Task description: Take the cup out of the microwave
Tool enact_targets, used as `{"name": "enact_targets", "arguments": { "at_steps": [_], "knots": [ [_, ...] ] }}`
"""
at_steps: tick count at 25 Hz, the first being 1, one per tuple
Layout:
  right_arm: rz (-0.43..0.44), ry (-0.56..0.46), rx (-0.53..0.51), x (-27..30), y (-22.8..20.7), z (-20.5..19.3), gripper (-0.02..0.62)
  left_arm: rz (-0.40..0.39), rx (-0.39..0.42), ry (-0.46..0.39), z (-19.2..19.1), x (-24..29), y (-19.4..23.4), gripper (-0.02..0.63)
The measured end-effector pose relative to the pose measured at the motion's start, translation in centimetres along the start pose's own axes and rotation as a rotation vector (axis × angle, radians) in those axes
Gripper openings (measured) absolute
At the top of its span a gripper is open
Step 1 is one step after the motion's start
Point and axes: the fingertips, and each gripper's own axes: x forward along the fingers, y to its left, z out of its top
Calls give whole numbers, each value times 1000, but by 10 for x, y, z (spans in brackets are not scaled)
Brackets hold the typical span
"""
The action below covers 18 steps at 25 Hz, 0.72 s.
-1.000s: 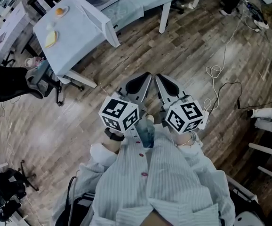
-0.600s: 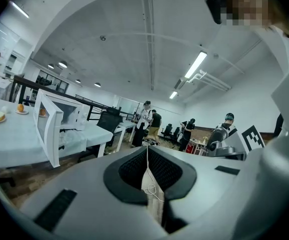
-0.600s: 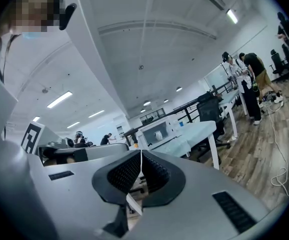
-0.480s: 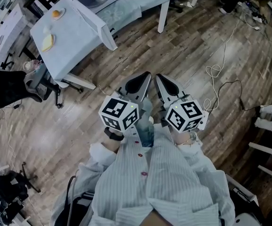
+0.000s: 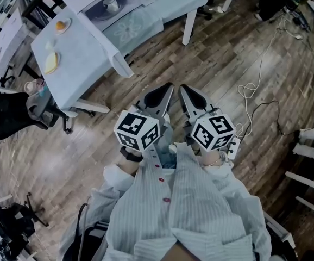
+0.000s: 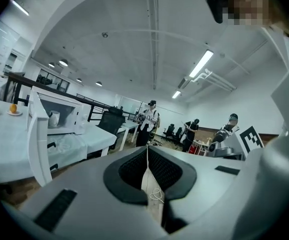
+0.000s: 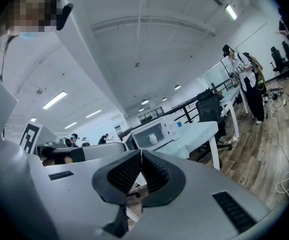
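The white cup [image 6: 54,118] stands upright inside the white microwave [image 6: 78,118]. The microwave stands on the table [image 6: 4,146], with its door [image 6: 37,134] wide open.

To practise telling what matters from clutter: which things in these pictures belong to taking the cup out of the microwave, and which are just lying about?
Belongs to the job:
cup
microwave, door open
left gripper and right gripper, both shut, empty

Just lying about:
plate with orange food
yellow item beside it
white cable on the floor
black chair
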Motion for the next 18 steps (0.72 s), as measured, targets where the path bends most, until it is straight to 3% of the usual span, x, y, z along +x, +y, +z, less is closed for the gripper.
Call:
{"name": "enact_targets", "arguments": {
  "at_steps": [9,18],
  "knots": [
    [14,-1,13,76,-44,38,35,0,11,-11,36,67,55,17],
    [21,21,17,138,-63,46,35,16,-2,-4,49,98,112,17]
  ]
}}
